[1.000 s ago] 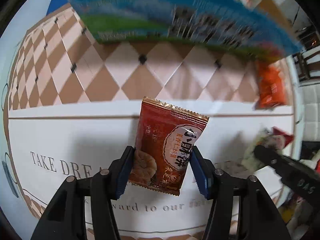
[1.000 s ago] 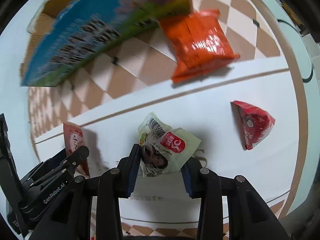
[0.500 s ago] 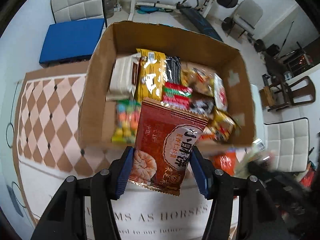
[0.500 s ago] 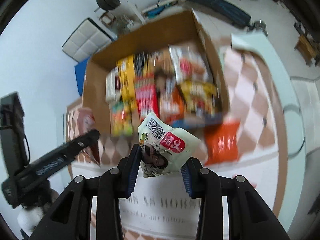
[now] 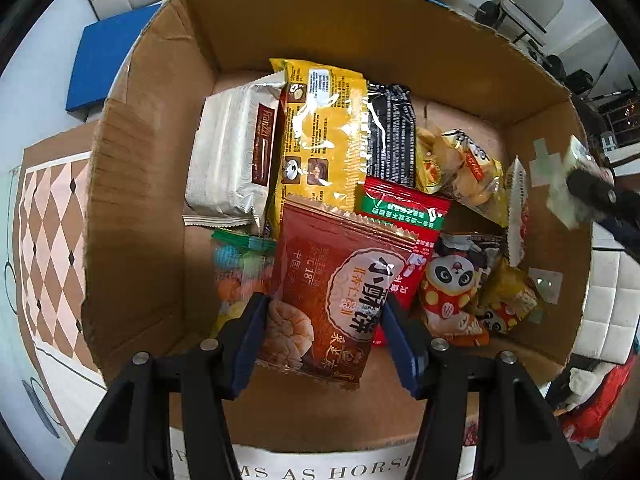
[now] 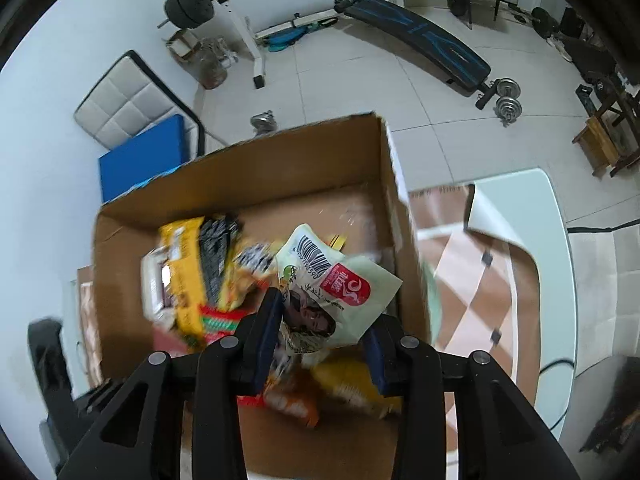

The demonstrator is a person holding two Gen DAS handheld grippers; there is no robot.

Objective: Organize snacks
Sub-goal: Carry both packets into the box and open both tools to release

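Observation:
My left gripper (image 5: pixel 323 334) is shut on a brown-red cookie packet (image 5: pixel 332 292) and holds it above the open cardboard box (image 5: pixel 132 200). The box holds several snacks: a white wafer pack (image 5: pixel 236 156), a yellow packet (image 5: pixel 324 136), a black packet (image 5: pixel 390 136) and a panda packet (image 5: pixel 448 284). My right gripper (image 6: pixel 325 334) is shut on a pale green snack packet (image 6: pixel 336 292) and holds it over the box's right side (image 6: pixel 394 216). The right gripper also shows at the right edge of the left wrist view (image 5: pixel 600 200).
The box stands on a table with a brown-and-cream checked cloth (image 5: pixel 48 216). A blue pad (image 6: pixel 140 160), white chairs (image 6: pixel 120 108) and gym equipment (image 6: pixel 420 40) are beyond the table on the floor. The table's pale edge (image 6: pixel 552 248) curves at the right.
Both grippers have risen from the tabletop and moved forward over the box, each still holding its packet. The box interior now fills both views.

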